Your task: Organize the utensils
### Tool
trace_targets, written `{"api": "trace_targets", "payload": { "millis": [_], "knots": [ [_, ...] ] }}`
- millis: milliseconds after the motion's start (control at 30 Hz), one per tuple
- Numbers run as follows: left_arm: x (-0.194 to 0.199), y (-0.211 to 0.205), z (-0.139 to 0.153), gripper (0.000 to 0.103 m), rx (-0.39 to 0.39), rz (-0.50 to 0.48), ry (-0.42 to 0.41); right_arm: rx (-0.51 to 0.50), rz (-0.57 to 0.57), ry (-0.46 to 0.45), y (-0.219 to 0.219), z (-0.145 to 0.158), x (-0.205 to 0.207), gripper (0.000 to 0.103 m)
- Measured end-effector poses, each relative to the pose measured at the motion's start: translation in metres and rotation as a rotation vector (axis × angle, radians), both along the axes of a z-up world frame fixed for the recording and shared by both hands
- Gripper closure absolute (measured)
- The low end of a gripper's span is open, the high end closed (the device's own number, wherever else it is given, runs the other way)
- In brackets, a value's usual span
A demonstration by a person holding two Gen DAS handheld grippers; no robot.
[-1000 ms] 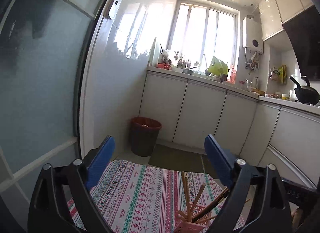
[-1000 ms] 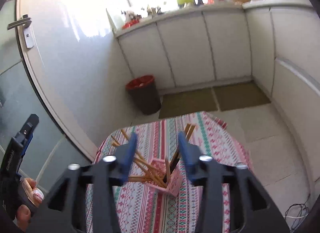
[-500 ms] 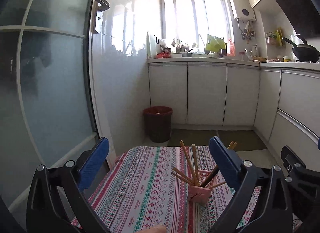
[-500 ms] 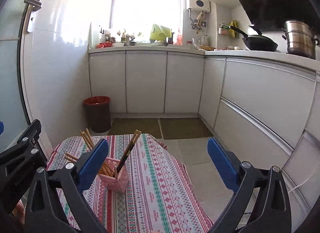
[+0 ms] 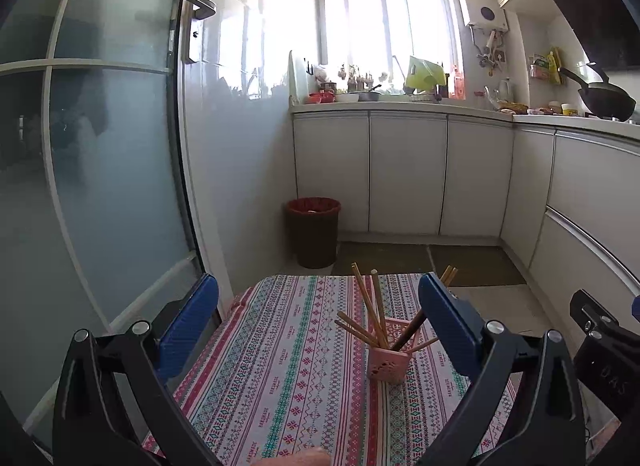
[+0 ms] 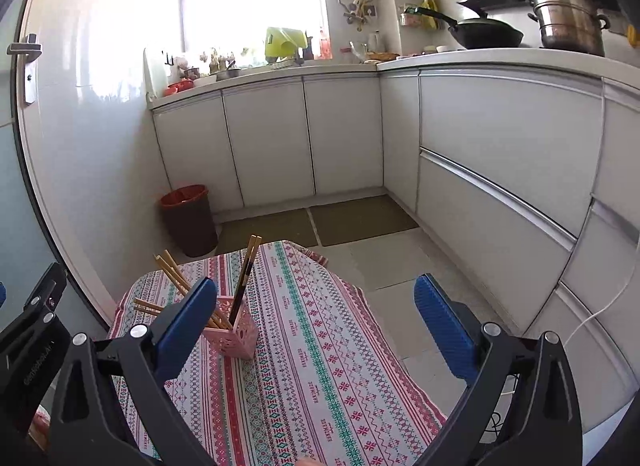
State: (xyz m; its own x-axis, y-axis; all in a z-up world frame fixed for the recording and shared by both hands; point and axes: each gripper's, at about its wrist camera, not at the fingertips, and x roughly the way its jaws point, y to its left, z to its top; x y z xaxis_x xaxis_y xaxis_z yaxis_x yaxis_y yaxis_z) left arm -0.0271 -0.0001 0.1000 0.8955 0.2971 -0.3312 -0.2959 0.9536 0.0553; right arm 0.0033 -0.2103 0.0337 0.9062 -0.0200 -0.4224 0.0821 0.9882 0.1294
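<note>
A pink perforated holder (image 5: 387, 366) stands on a table with a patterned cloth (image 5: 280, 378). Several wooden chopsticks (image 5: 366, 308) stick out of it at splayed angles, one with a dark end. My left gripper (image 5: 318, 322) is open and empty, held above the table's near side, with the holder between its fingers in view but farther off. In the right wrist view the holder (image 6: 236, 336) sits behind the left finger of my right gripper (image 6: 316, 322), which is open and empty above the cloth (image 6: 320, 366).
A dark bin with a red liner (image 5: 313, 231) stands on the floor beyond the table. White cabinets (image 5: 404, 173) line the back and right. A glass door (image 5: 100, 169) is on the left. A wok (image 6: 486, 33) and steel pot (image 6: 570, 17) sit on the counter.
Both grippers have pulled back and levelled out above the table. The right gripper, which was close over the holder with narrower jaws, has opened wide and moved away from it.
</note>
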Motion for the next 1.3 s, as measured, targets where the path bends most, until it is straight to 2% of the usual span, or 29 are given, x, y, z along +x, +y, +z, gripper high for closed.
{"api": "trace_targets", "payload": {
  "millis": [133, 1300],
  "knots": [
    [-0.0019, 0.0048, 0.0002, 0.007, -0.021, 0.012, -0.001, 0.018, 0.000, 0.000, -0.0009, 0.0024, -0.0019, 0.007],
    [0.0018, 0.0085, -0.0065, 0.007, -0.034, 0.001, 0.031, 0.039, 0.022, 0.048, 0.0021, -0.0021, 0.0039, 0.007]
  ]
}}
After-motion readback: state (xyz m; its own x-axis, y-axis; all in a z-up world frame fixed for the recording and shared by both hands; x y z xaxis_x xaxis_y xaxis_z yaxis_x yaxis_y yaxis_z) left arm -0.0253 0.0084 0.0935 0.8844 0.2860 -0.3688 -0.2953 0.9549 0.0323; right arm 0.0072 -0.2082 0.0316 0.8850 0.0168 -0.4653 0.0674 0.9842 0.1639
